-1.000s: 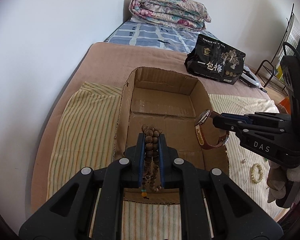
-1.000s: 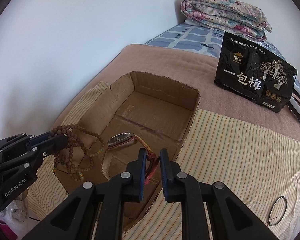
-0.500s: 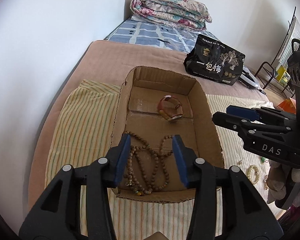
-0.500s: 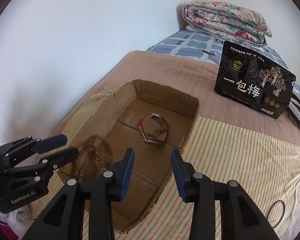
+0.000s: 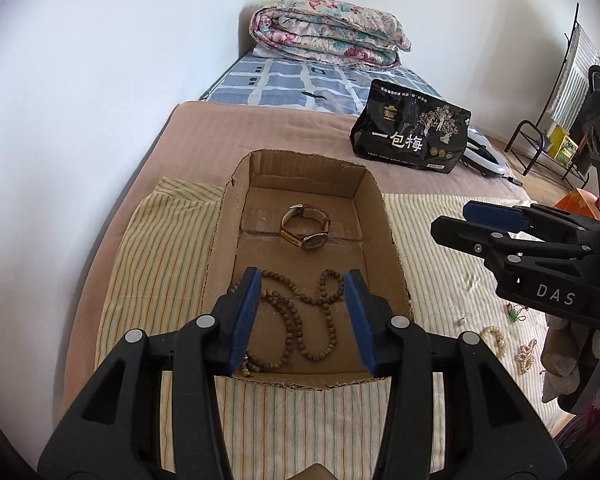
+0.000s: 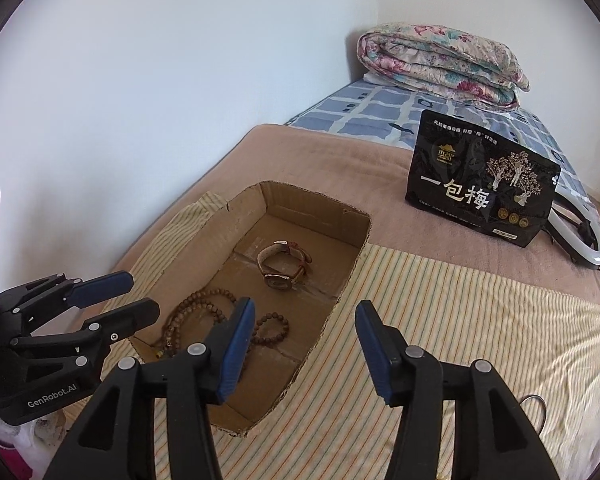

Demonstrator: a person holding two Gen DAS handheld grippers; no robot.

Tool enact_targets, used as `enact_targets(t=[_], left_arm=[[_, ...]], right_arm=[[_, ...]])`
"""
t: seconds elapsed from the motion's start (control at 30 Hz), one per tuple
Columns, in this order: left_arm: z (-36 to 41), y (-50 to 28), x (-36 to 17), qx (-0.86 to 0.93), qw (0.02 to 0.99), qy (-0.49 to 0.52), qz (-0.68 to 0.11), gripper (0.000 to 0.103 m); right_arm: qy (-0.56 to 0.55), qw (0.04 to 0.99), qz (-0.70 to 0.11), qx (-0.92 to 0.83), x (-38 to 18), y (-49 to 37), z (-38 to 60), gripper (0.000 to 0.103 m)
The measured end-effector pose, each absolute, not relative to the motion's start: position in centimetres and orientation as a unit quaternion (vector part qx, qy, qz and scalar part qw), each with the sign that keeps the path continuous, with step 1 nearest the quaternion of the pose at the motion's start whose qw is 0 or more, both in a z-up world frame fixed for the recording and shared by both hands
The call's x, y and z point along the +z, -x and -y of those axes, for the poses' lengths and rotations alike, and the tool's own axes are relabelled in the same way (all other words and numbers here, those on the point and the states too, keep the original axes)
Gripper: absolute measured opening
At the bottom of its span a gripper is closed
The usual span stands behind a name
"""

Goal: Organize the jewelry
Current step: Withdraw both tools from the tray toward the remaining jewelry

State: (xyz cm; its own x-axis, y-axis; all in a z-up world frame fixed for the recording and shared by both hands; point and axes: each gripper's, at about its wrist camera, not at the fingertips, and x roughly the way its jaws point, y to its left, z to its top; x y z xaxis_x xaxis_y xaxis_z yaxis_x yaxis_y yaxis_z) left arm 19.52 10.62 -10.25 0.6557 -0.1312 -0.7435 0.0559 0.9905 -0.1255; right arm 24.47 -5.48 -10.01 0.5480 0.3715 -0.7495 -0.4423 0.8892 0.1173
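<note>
An open cardboard box [image 5: 228,232] [image 6: 356,264] sits on a striped cloth on the bed. A brown-strap watch [image 5: 306,229] [image 6: 284,266] lies at its far end. A wooden bead necklace [image 5: 300,320] [image 6: 204,312] lies at its near end. My left gripper [image 5: 302,320] [image 6: 128,296] is open and empty above the box's near edge. My right gripper [image 6: 305,344] [image 5: 460,220] is open and empty, over the box's right rim. Several small jewelry pieces [image 5: 496,336] lie on the cloth to the right of the box, and a thin ring [image 6: 534,412] lies near my right gripper.
A black snack bag [image 5: 412,136] [image 6: 480,196] stands on the brown blanket beyond the box. A folded floral quilt [image 5: 328,32] [image 6: 440,64] lies at the far end of the bed. A white wall runs along the left. A black metal rack [image 5: 548,132] stands at the right.
Both grippers opened and released their items into the box: the bead necklace from the left, the watch from the right. Both grippers then drew back and up.
</note>
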Motion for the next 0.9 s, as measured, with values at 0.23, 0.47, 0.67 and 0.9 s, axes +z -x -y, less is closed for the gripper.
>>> enact_targets(t=[0.23, 0.47, 0.67, 0.9], left_arm=[[-8.6, -17.9, -7.9, -0.055, 0.920, 0.024, -0.388, 0.044], [-5.8, -16.3, -6.2, -0.068, 0.927, 0.003, -0.369, 0.044], [-3.1, -15.3, -5.1, -0.083, 0.931, -0.014, -0.356, 0.044], [-0.2, -14.7, -4.8, -0.107, 0.928, -0.024, -0.356, 0.044]], right_arm=[[0.038, 0.889, -0.397, 0.225, -8.4, -22.9, 7.7, 0.063], [0.039, 0.903, -0.378, 0.202, -6.8, -21.3, 11.1, 0.079], [0.042, 0.914, -0.363, 0.178, -5.7, -19.8, 14.7, 0.091], [0.040, 0.925, -0.347, 0.151, -4.5, -17.7, 19.1, 0.103]])
